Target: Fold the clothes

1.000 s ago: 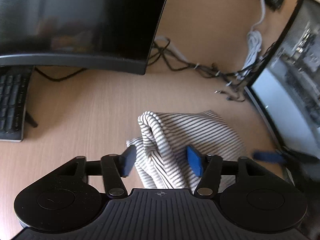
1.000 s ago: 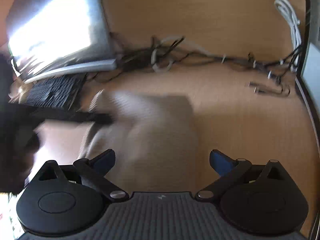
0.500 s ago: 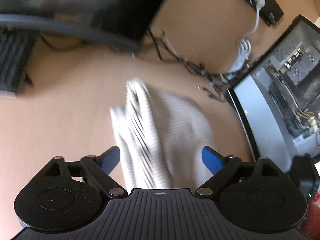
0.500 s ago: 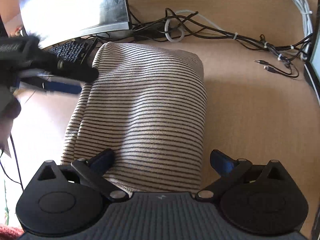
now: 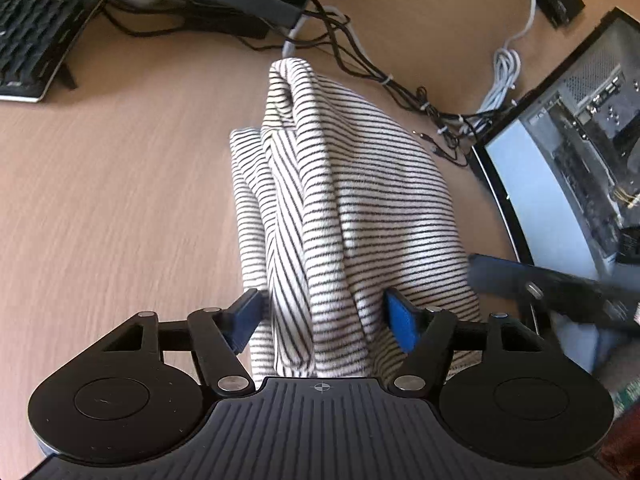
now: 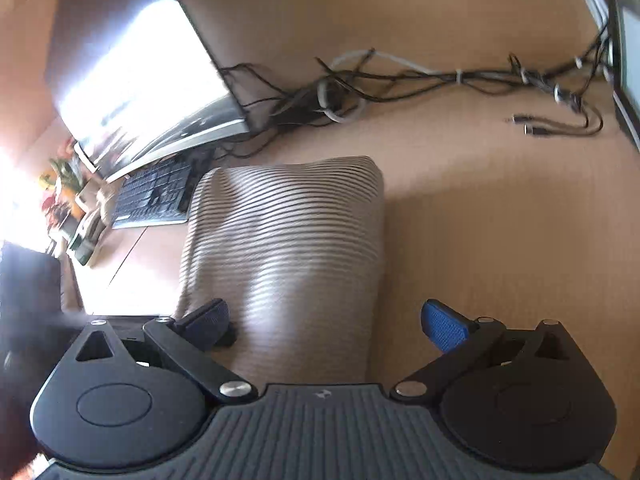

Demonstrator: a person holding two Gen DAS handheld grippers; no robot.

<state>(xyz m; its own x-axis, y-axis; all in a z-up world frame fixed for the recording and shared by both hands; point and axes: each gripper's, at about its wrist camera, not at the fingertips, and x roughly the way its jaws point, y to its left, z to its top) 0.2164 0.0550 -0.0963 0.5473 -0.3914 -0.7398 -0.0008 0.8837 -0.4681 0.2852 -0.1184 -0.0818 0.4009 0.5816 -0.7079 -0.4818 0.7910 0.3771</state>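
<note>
Nearer now, soft striped knit garment [image 5: 360,200], rounded folds.

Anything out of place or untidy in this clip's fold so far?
Yes: the striped garment is folded unevenly, with a narrow layer sticking out along its left side and a bunched ridge at the far corner near the cable tangle. Both tools, left and right, are open.

Left gripper [image 5: 323,314], black ribbed housing, two round side discs, silver pivot screws, blue finger pads [image 5: 400,322], crosshair marking; right gripper [image 6: 324,322], matching black build, blue pads [image 6: 446,326]
</note>
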